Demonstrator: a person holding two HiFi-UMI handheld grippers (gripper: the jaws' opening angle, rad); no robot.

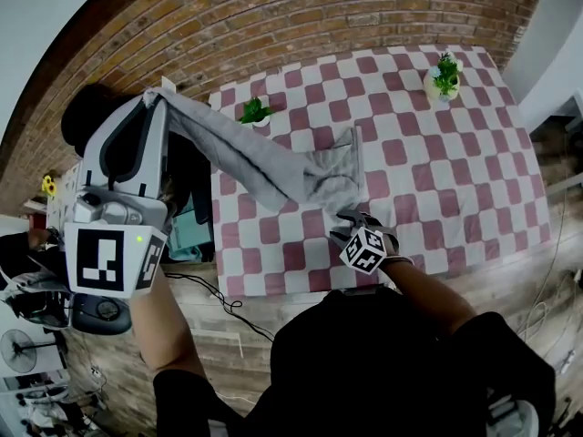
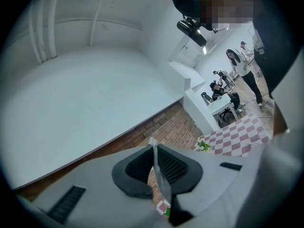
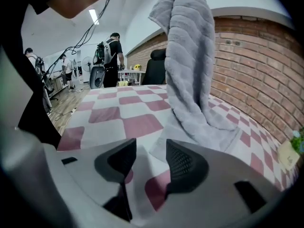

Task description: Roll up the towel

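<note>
A grey towel (image 1: 264, 162) slopes from a raised corner at the left down to the red-and-white checked table (image 1: 437, 153), where its lower end lies bunched. My left gripper (image 1: 162, 89) is held high and is shut on that raised corner; in the left gripper view a thin strip of towel (image 2: 159, 177) shows pinched where the left gripper (image 2: 154, 158) closes. My right gripper (image 1: 351, 215) is low over the table by the towel's near end. In the right gripper view the right gripper (image 3: 151, 153) is open, with the towel (image 3: 190, 70) hanging just ahead and its bottom edge lying past the pads, untouched.
Two small potted plants (image 1: 255, 112) (image 1: 444, 76) stand on the far side of the table, against a brick wall (image 1: 301, 7). A black chair (image 1: 91, 107) is at the table's left end. A cable (image 1: 219, 299) lies on the wooden floor below the near edge.
</note>
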